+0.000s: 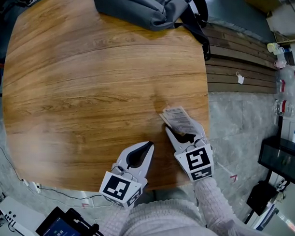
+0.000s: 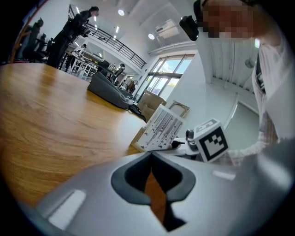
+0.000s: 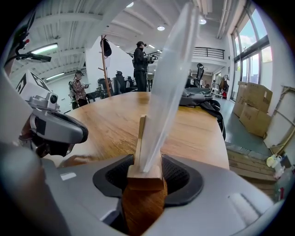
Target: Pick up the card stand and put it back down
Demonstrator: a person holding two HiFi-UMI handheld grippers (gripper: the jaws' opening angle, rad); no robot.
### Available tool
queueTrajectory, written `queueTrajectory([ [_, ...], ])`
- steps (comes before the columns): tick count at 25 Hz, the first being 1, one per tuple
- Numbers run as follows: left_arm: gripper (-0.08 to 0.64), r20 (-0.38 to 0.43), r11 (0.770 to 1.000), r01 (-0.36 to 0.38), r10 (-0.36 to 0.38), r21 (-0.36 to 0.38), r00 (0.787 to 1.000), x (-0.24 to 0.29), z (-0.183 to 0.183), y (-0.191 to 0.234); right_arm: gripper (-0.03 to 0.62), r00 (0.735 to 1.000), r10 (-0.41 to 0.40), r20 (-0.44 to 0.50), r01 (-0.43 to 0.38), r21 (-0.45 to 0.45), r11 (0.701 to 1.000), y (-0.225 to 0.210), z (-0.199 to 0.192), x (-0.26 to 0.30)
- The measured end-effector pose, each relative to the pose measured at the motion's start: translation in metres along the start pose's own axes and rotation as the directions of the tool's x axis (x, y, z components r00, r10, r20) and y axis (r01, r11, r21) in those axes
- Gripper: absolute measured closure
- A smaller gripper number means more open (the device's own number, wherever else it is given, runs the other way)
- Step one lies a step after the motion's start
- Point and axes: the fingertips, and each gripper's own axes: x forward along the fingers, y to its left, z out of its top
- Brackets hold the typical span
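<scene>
While its two pads sit against either side of the small wooden base, the right gripper pinches the card stand low down. The stand's clear sheet rises tilted out of the base, and the base rests on the wooden table. In the head view the right gripper points toward 11 o'clock. The card stand, with its printed card facing up toward the camera, is at about 4 o'clock on the table, close to the right edge.

The left gripper lies at about 8 o'clock from the right one, just beside it and apart from the stand. Its jaws are pressed together at the tips with nothing between them; in its own view the left gripper shows only table wood through the slit below the tips, and the card stand stands beyond at 1 o'clock.

A knitted sleeve runs back from the right gripper toward 5 o'clock. At 12 o'clock on the table lies a grey bag, and dark wooden slats sit off the table's edge at 2 o'clock.
</scene>
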Motion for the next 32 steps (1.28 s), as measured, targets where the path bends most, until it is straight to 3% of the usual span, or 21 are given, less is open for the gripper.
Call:
queueTrajectory([
  [21,0.552,0.01,0.999,0.017,-0.018,0.037,1.0,0.004,0.007,-0.008,0.41,0.997,-0.004,0.083,0.001,0.031,1.0,-0.01,0.006,-0.01],
  [32,0.552,0.041,0.997,0.006,-0.009,0.076,0.999,-0.014,0.029,-0.023,0.419,0.982,-0.003,0.187,-0.005,0.043,0.999,-0.003,0.038,-0.042],
])
